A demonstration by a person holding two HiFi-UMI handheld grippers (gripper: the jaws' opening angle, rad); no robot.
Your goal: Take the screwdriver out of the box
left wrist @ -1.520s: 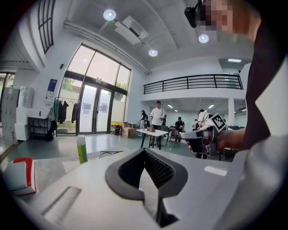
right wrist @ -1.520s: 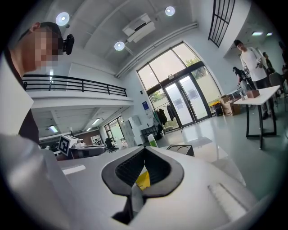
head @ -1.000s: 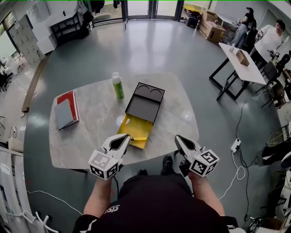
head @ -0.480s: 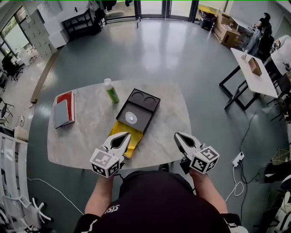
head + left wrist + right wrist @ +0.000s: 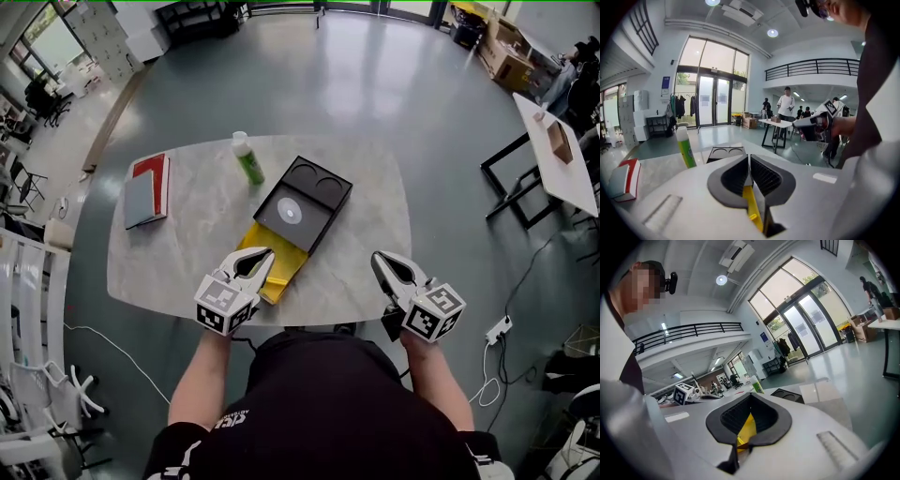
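An open box lies on the marble table (image 5: 187, 253). Its black half (image 5: 323, 192) has two round recesses, and its yellow half (image 5: 281, 272) is nearer me. No screwdriver shows; my left gripper (image 5: 264, 253) covers the yellow half's left side. That gripper is shut and empty, tips above the yellow tray, which shows below the jaws in the left gripper view (image 5: 748, 157). My right gripper (image 5: 377, 258) is shut too, over bare table right of the box. In the right gripper view (image 5: 751, 395) yellow shows below its jaws.
A green bottle (image 5: 248, 157) stands upright behind the box, left of the black half. A red and grey book (image 5: 148, 190) lies at the table's far left. Another table (image 5: 558, 155) and a floor cable with a socket strip (image 5: 497, 330) are off to the right.
The head view has swung, so the table sits higher and more central. The left gripper's tip has come over the yellow tray's left edge. Both grippers have stayed shut.
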